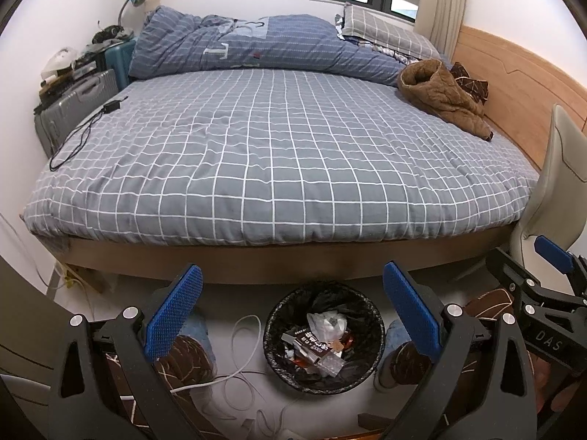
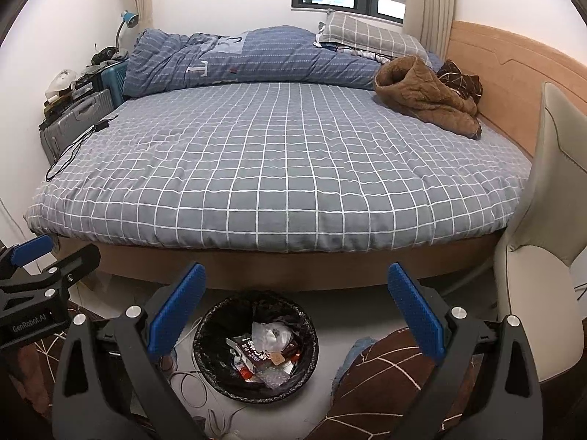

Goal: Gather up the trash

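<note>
A round black trash bin point(image 1: 273, 324) with a black liner stands on the floor at the foot of the bed. It holds crumpled white plastic point(image 1: 326, 322), a dark packet and other wrappers. It also shows in the right wrist view point(image 2: 209, 333). My left gripper point(image 1: 291, 311) is open and empty, held above the bin. My right gripper point(image 2: 297, 310) is open and empty, above and right of the bin. The right gripper shows at the right edge of the left wrist view point(image 1: 550, 256). The left gripper shows at the left edge of the right wrist view point(image 2: 33, 249).
A bed with a grey checked sheet point(image 1: 279, 154) fills the room ahead, with a blue duvet point(image 1: 256, 44) and a brown jacket point(image 1: 440, 99) on it. Suitcases point(image 1: 73, 106) stand left. A pale chair point(image 2: 543, 249) stands right. White cables point(image 1: 238, 366) lie on the floor.
</note>
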The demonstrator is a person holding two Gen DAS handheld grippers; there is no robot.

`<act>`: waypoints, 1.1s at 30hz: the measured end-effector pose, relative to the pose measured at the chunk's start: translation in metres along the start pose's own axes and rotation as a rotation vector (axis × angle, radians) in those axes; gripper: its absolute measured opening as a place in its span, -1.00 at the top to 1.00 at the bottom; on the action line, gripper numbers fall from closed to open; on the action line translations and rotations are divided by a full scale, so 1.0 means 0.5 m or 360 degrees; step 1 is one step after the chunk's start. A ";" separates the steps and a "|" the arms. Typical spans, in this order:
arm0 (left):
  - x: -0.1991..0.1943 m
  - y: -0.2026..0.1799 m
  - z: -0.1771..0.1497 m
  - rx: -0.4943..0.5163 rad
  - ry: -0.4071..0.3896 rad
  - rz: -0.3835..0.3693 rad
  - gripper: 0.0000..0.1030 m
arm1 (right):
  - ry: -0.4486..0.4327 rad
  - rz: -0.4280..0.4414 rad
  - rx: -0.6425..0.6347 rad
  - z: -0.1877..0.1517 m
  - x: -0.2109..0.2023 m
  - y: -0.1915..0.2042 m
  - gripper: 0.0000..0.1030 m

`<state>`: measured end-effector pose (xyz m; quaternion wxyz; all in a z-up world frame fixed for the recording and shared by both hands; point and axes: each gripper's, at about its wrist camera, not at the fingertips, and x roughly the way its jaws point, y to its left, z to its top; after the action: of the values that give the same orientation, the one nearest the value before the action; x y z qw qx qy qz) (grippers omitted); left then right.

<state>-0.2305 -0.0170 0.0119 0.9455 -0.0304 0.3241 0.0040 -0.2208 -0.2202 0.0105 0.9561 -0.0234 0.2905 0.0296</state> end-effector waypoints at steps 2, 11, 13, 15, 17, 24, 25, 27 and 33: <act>0.001 -0.001 0.000 0.0007 -0.0003 0.0003 -0.89 | 0.0000 -0.0003 0.0001 0.001 0.000 -0.001 -0.85; -0.001 -0.003 0.002 0.0028 -0.0024 0.0018 -0.89 | 0.0022 0.0014 0.0012 0.000 0.007 -0.001 -0.85; -0.001 -0.005 0.001 0.0036 -0.0025 0.0022 -0.89 | 0.0026 0.0016 0.0010 0.000 0.009 0.000 -0.85; 0.000 -0.007 0.001 0.0045 -0.0028 0.0024 -0.89 | 0.0027 0.0018 0.0009 0.000 0.010 0.002 -0.85; 0.002 -0.009 0.002 0.0052 -0.0025 0.0029 -0.89 | 0.0031 0.0020 0.0005 -0.001 0.012 0.002 -0.85; 0.008 -0.014 -0.002 0.0055 -0.0004 0.0068 -0.89 | 0.0033 0.0022 0.0005 -0.002 0.012 0.004 -0.85; 0.009 -0.014 -0.002 0.0048 0.0003 0.0061 -0.89 | 0.0033 0.0021 0.0006 -0.002 0.012 0.004 -0.85; 0.012 -0.011 -0.003 0.0031 0.0013 0.0057 -0.89 | 0.0034 0.0023 0.0005 -0.003 0.011 0.005 -0.85; 0.009 -0.013 -0.008 0.0059 -0.0022 0.0099 -0.89 | 0.0033 0.0023 0.0005 -0.003 0.011 0.005 -0.85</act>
<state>-0.2289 -0.0236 0.0063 0.9476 -0.0029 0.3184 0.0277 -0.2173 -0.2176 0.0059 0.9528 -0.0202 0.3007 0.0357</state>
